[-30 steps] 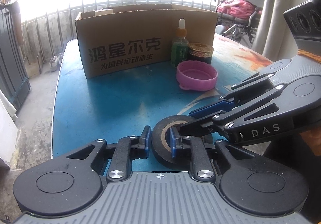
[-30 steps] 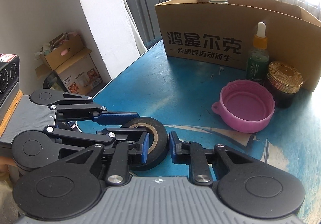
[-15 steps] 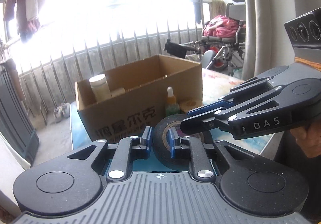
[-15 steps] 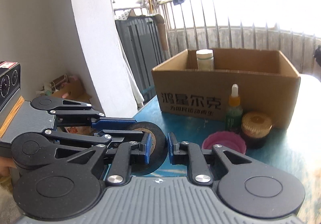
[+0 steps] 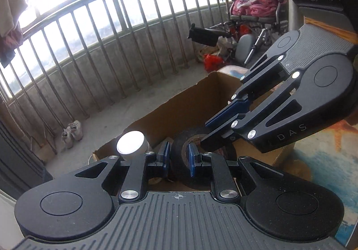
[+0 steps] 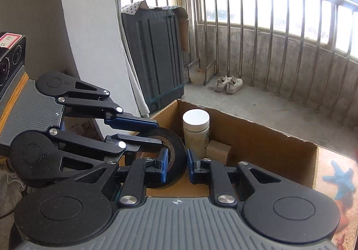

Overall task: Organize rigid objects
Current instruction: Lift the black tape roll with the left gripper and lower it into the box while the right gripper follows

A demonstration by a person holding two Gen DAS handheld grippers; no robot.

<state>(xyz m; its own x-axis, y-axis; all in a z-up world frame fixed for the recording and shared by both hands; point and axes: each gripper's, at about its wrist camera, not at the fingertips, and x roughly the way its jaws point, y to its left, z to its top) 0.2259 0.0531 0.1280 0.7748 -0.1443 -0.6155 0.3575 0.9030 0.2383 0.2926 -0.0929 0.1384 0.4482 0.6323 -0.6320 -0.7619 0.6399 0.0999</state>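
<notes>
A black roll of tape (image 5: 179, 156) hangs over the open cardboard box (image 5: 179, 102), held by both grippers. My left gripper (image 5: 177, 158) is shut on the roll's wall, one pad inside the core. My right gripper (image 6: 175, 164) is shut on the other side of the same roll (image 6: 176, 160). In the left wrist view the right gripper's fingers (image 5: 226, 120) reach in from the right. In the right wrist view the left gripper's fingers (image 6: 132, 124) reach in from the left.
Inside the box (image 6: 257, 138) stand a white-lidded jar (image 6: 196, 131) and a small brown block (image 6: 218, 152). The table (image 6: 335, 178) carries the box. Beyond are a balcony railing (image 5: 111, 37), shoes (image 6: 229, 82), a wheelchair (image 5: 257, 26) and a dark cabinet (image 6: 154, 59).
Both grippers have lifted the tape roll off the blue table and carried it forward over the open box. The pink lid, dropper bottle and gold jar have dropped out of view.
</notes>
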